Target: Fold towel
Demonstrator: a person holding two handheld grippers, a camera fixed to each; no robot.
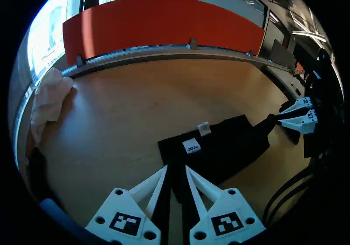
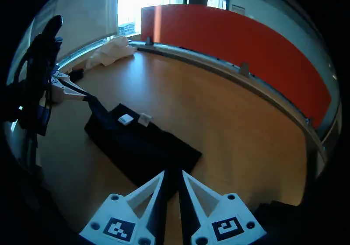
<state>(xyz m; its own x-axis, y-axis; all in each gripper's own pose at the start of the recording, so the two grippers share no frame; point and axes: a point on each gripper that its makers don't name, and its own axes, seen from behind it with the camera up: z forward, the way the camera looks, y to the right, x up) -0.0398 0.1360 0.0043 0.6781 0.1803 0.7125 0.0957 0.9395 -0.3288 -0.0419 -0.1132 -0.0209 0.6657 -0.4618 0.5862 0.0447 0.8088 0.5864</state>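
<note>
We saw the black towel [image 1: 218,151] lying flat on the wooden table [image 1: 144,100], in the lower middle of the left gripper view, with two small white tags [image 1: 191,145] on its upper side. The print on them was too small to make out.

At the bottom of that frame, the left gripper [image 1: 176,168] had its fingers drawn nearly together on the towel's near corner. The dark cloth ran up between them, and the fingers hid the corner itself.

At the right edge, the right gripper [image 1: 278,118] pinched the far corner, which rose to a point off the table. The hand behind it was lost in shadow.

A crumpled white cloth [image 1: 50,98] lay at the upper left, near the table's edge, and an orange partition [image 1: 162,24] ran across the top.

In the right gripper view, the right gripper [image 2: 173,173] was closed on the towel [image 2: 140,148] at the bottom centre, with its grip point again covered. The left gripper [image 2: 85,97] held the lifted corner at the left of the frame. The person [image 2: 41,70] behind it was only a dark shape, cut off by the frame edge.
</note>
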